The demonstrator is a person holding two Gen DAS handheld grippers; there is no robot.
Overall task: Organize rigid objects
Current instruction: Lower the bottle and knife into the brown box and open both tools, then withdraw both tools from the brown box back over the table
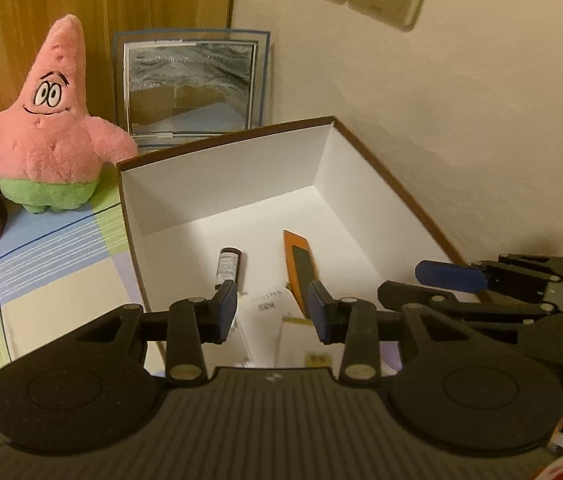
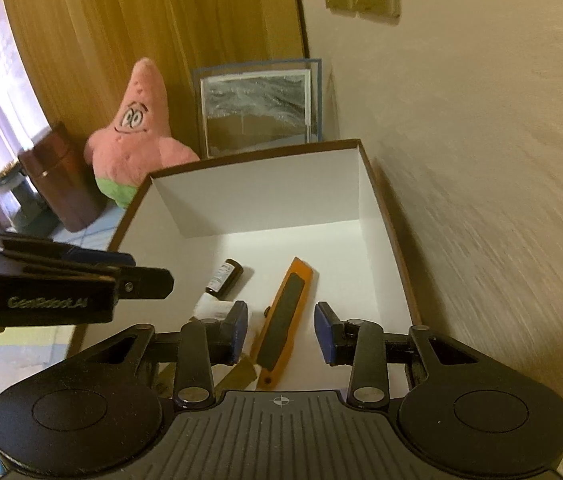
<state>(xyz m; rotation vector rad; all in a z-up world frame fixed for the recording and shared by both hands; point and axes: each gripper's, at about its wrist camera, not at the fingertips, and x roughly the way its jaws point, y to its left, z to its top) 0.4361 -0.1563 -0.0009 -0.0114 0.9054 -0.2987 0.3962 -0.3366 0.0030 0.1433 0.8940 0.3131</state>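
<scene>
1. Both grippers hover above the white box (image 1: 225, 184). Right gripper (image 2: 280, 330) has its jaws spread and pinching nothing; the orange utility knife (image 2: 283, 320) lies on the box floor below the gap.
2. Left gripper (image 1: 272, 310) likewise stands apart and empty, over white paper cartons (image 1: 265, 320) at the near end of the box.
3. A small dark bottle (image 2: 223, 277) lies on its side beside the knife.
4. Knife judged stiff, light and flat; hold best taken across the handle's narrow width at mid-length.
5. Bottle judged smooth, possibly glass and liable to roll; grip across its body.
</scene>
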